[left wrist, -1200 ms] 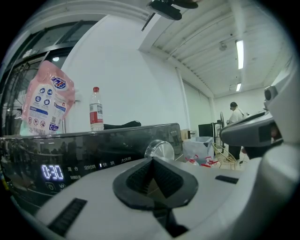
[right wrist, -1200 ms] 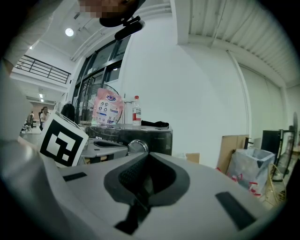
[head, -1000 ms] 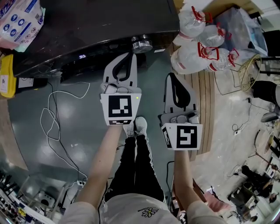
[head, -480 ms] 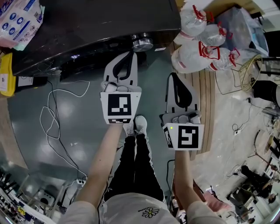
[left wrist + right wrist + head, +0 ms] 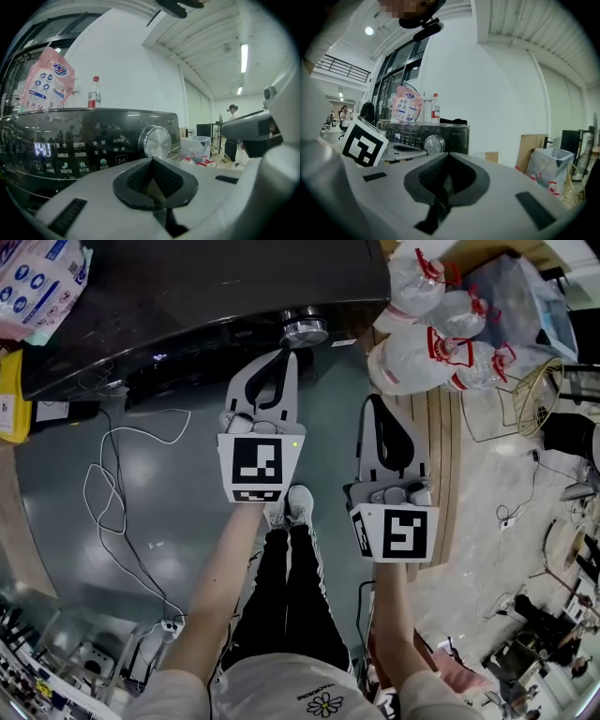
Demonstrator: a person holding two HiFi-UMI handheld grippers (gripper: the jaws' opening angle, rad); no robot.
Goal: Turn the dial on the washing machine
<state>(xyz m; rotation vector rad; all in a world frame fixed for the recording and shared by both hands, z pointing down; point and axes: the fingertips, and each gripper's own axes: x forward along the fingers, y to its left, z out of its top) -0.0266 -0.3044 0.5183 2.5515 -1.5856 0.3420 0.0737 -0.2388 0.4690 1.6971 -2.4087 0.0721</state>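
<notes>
The left forearm stretches straight forward, holding the white left gripper (image 5: pixel 284 358). Its jaws are pressed together on nothing, and their tips point at the round silver dial (image 5: pixel 304 331) close ahead without touching it. The dial sits at the right end of the glossy black washing machine's (image 5: pixel 187 296) front panel. The white right gripper (image 5: pixel 373 404), also closed and empty, is held farther back, off the machine's right corner.

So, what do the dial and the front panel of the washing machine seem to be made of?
The dial looks like brushed metal or metal-coated plastic: it is silver, with a fine radial sheen and a bright rim. The front panel looks like glossy dark plastic or glass: it mirrors the room lights, and lit symbols shine through it.
</notes>
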